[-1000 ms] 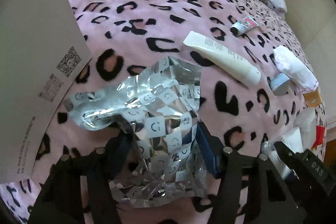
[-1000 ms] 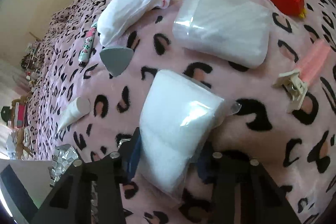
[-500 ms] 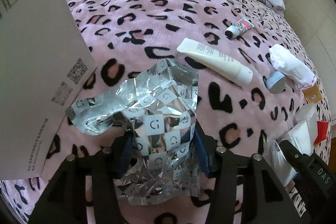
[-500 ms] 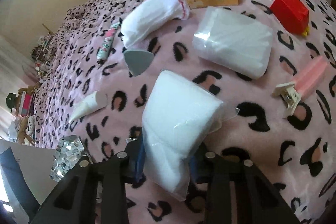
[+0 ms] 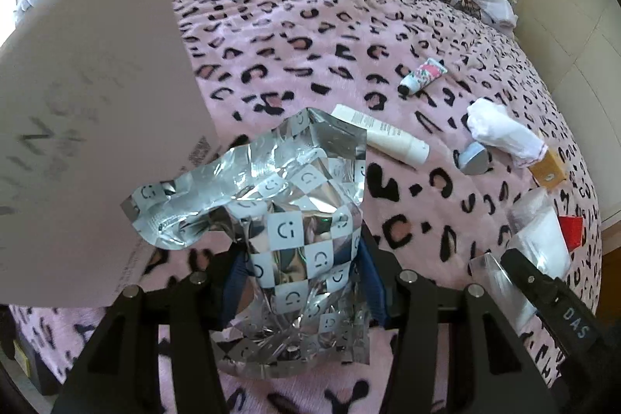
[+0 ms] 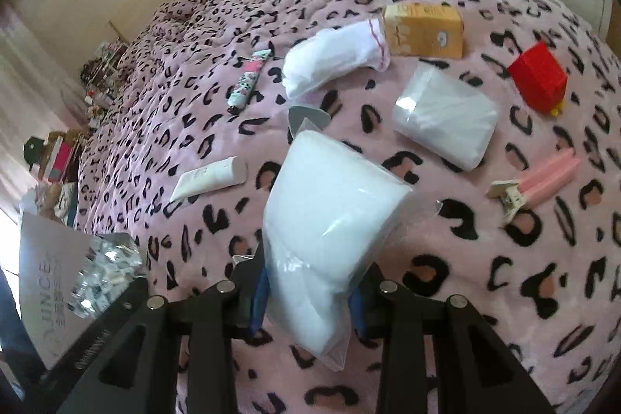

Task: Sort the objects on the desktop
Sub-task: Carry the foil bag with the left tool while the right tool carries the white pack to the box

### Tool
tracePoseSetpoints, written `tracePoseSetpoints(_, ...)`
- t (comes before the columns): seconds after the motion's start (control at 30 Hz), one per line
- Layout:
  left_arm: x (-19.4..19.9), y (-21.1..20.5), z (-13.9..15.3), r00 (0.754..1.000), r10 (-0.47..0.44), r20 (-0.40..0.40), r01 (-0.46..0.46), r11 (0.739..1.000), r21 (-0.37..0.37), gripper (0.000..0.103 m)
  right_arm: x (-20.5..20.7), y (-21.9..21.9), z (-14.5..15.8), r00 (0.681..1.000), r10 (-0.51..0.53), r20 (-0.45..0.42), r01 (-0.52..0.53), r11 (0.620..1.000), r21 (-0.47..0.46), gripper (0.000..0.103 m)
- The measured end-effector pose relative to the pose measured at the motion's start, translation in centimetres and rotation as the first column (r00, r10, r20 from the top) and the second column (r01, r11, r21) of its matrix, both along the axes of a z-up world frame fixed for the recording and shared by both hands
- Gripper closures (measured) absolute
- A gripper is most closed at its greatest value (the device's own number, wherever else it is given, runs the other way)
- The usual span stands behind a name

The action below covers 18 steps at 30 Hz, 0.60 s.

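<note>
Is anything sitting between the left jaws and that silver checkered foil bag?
Nothing visible: the left gripper already clamps the crinkled silver checkered foil bag directly, its blue pads pressing each side.

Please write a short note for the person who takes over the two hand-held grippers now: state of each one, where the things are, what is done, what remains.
Left hand-held gripper: shut on the silver foil bag, held above the blanket.
Right hand-held gripper: shut on the white plastic-wrapped pack, also off the blanket.
Beside the left one: a grey box.
Done: both items gripped; neither is put down yet.
Left on the blanket: white tube, floral tube, sock, orange box, second clear pack, red box, pink clip.
</note>
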<state>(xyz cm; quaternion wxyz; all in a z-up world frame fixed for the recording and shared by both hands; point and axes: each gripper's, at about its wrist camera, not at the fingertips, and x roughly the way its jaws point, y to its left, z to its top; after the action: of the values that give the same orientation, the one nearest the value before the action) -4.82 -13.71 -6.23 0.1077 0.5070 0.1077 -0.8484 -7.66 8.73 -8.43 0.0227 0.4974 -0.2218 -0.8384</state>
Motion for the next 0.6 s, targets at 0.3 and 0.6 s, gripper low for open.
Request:
tracePoseSetpoints(0.3, 3.4, -0.3, 4.7, 1.000, 0.023, -0.014, -0.024, 1.000, -0.015, 0.050, 2.8, -1.2, 4.0, 0.996, 0.089, -0.032, -0.088, 0.995, 0.046, 0.069)
tracePoseSetpoints(0.6, 7.6, -1.6, 8.3, 0.998, 0.056, -0.001, -0.056, 0.998, -0.036, 0.050, 5.8, -5.0, 8.0, 0.969, 0.241, -0.059, -0.232, 0.964, 0.131, 0.069)
